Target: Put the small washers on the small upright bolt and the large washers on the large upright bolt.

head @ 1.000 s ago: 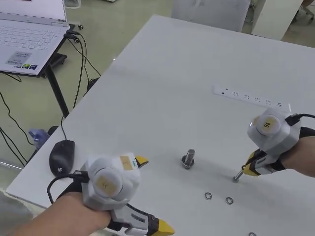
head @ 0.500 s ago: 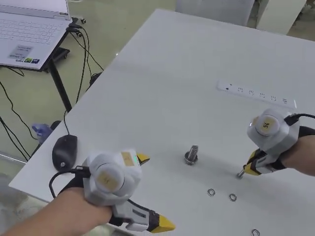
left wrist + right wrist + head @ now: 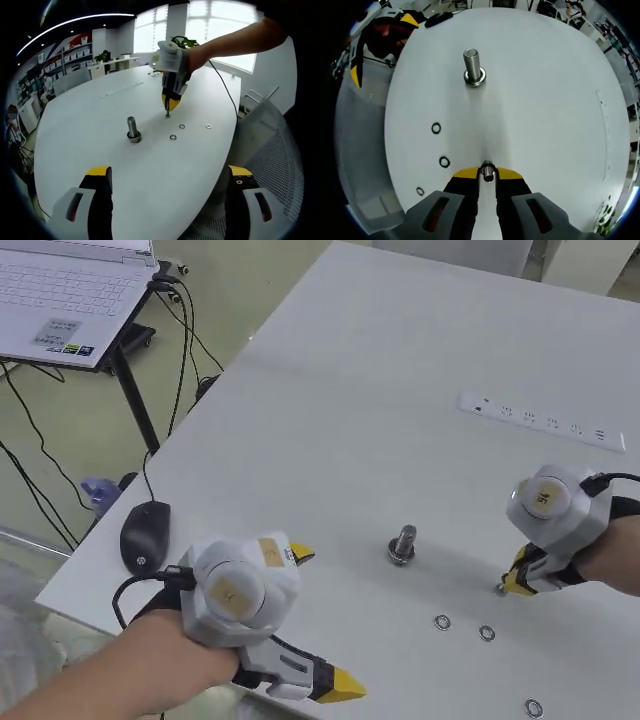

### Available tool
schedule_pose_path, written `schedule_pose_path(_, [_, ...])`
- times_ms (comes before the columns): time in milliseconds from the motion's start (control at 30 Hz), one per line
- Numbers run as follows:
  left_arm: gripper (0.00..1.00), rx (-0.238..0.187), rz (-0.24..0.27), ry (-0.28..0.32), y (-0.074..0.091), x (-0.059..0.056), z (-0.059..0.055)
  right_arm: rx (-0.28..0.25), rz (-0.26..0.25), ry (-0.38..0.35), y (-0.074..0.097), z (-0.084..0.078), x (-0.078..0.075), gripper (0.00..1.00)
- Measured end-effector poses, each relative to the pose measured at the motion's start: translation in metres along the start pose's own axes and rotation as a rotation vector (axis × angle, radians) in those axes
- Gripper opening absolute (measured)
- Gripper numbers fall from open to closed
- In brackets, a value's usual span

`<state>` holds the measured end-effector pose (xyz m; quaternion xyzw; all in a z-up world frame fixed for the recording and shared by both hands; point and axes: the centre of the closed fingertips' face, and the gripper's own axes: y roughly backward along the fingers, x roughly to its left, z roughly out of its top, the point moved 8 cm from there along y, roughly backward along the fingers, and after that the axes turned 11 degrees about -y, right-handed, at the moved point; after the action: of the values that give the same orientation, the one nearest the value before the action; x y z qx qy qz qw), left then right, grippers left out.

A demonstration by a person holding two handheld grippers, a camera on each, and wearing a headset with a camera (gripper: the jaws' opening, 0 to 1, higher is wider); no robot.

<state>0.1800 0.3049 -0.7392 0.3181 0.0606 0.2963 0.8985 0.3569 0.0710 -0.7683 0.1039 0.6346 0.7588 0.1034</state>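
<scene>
**A:** Looking at the right gripper [image 3: 518, 583], what do its tongs hold?

**B:** They are clamped on the small bolt [image 3: 488, 173], with one yellow tip on each side of it. In the left gripper view the bolt's lower end meets the white table [image 3: 380, 390] directly under those tips.

**A:** And the left gripper [image 3: 170, 172]?

**B:** Its tongs stand wide apart with nothing between them. It hangs low over the near edge of the table, pointing across at the bolts.

**A:** Where is the large bolt [image 3: 402, 544]?

**B:** It stands upright on its head on the table, between the two grippers and touched by neither.

**A:** And the washers [image 3: 442, 622]?

**B:** Three lie flat on the table, none on a bolt. Two sit close together on the near side of the bolts. The third washer [image 3: 534, 707] lies apart from them, closer to the near edge. I cannot tell small from large.

**A:** What else is there?

**B:** A white power strip [image 3: 545, 422] lies beyond the right gripper. A black mouse [image 3: 145, 537] sits by the table's left edge, and a laptop [image 3: 60, 300] is on a separate stand further left.
</scene>
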Motion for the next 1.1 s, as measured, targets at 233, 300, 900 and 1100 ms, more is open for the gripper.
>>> schedule_pose_path(233, [0.93, 0.009, -0.001, 0.017, 0.001, -0.002, -0.004, 0.020, 0.009, 0.013, -0.009, 0.000, 0.000, 0.12])
schedule_pose_path(300, [0.93, 0.012, -0.003, 0.018, 0.001, -0.002, -0.005, 0.025, 0.010, 0.016, -0.010, -0.001, -0.001, 0.12])
schedule_pose_path(900, [0.91, 0.016, 0.001, 0.022, 0.003, -0.001, -0.008, 0.047, 0.014, 0.031, -0.019, 0.001, -0.001, 0.13])
schedule_pose_path(1100, [0.90, 0.015, -0.004, 0.026, 0.003, -0.003, -0.008, 0.053, 0.016, 0.043, -0.019, 0.001, -0.001, 0.13])
